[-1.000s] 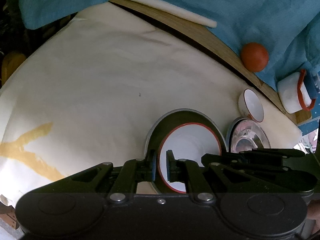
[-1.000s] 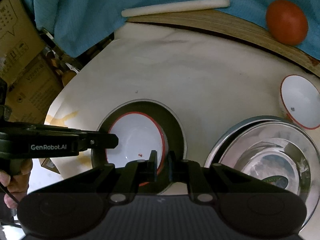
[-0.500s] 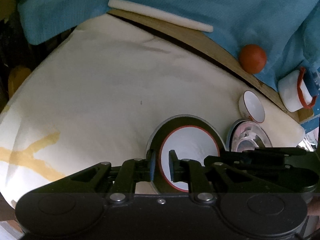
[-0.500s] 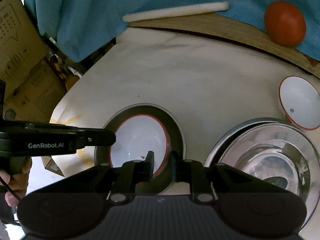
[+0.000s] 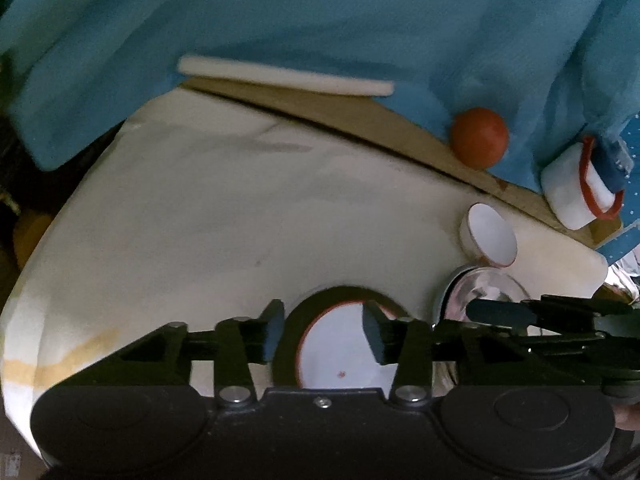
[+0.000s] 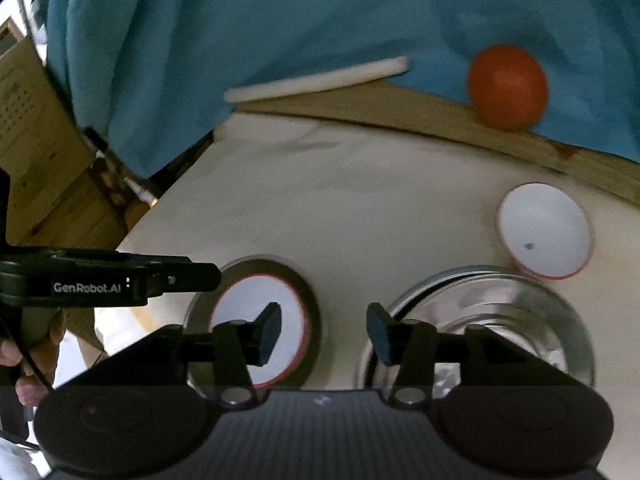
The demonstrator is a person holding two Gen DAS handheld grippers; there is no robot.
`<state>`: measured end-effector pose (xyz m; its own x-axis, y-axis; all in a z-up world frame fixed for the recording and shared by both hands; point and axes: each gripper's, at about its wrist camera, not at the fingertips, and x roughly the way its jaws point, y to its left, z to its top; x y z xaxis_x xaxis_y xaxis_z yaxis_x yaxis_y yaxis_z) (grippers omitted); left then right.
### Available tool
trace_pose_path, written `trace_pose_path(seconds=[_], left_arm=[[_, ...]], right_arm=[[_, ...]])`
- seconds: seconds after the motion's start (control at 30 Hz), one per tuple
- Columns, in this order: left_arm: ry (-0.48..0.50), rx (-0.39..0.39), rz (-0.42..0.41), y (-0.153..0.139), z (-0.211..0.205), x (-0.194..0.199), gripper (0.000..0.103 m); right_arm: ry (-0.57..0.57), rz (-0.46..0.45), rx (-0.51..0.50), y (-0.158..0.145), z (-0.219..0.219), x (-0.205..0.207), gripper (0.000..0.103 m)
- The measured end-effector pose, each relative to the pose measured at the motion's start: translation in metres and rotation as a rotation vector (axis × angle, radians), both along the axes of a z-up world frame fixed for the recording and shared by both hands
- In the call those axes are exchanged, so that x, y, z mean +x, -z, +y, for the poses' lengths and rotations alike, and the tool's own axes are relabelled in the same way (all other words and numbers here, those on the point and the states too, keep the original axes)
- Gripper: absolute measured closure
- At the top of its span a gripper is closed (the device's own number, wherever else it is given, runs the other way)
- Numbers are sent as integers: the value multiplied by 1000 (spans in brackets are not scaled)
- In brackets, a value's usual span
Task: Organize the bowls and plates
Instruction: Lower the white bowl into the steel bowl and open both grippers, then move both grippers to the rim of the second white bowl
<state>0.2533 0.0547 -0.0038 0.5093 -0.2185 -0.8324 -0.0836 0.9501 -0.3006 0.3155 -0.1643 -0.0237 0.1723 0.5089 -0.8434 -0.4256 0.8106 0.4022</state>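
A white bowl with a red rim (image 5: 340,354) (image 6: 248,300) sits inside a dark plate with a grey edge (image 5: 286,344) (image 6: 314,304) on the cream table cover. My left gripper (image 5: 323,334) hangs just above it. Its jaws are opening, and the plate's left edge and the bowl show between them without touching the pads. My right gripper (image 6: 326,334) is opening too, above the plate's right rim and bare cover. A second small white bowl (image 6: 546,234) (image 5: 490,234) stands behind a stack of steel plates (image 6: 500,312) (image 5: 480,292).
An orange ball (image 6: 508,86), a white rod (image 6: 316,80) and a blue cloth (image 6: 280,8) lie along the far wooden edge. A white jar with a red ring (image 5: 576,192) stands at the far right. Cardboard boxes (image 6: 32,120) are off the table's left side.
Both grippers were shut on the rims of the bowl and plate, one on each side. Both have let go, opened wide and drawn up and back. The bowl stays in the plate.
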Motion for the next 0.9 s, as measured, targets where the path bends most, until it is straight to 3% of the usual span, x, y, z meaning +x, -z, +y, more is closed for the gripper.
trace_pose_path(seconds=[0.13,0.33,0.5,0.9], left_arm=[[29,5,-23,1,-12,18,26],[57,-34,-37,5,-32,46,4],[90,-57,-32,12,-57,71,1],[178,-25,9,37,-113,134,1]], right_arm=[[53,-8,-3,-2,-20,6,39],[156,-28,-19,0,-54,17,14],[252,-48,-52,2,-87,26,1],[417,-22,-114,32,-149,55,1]])
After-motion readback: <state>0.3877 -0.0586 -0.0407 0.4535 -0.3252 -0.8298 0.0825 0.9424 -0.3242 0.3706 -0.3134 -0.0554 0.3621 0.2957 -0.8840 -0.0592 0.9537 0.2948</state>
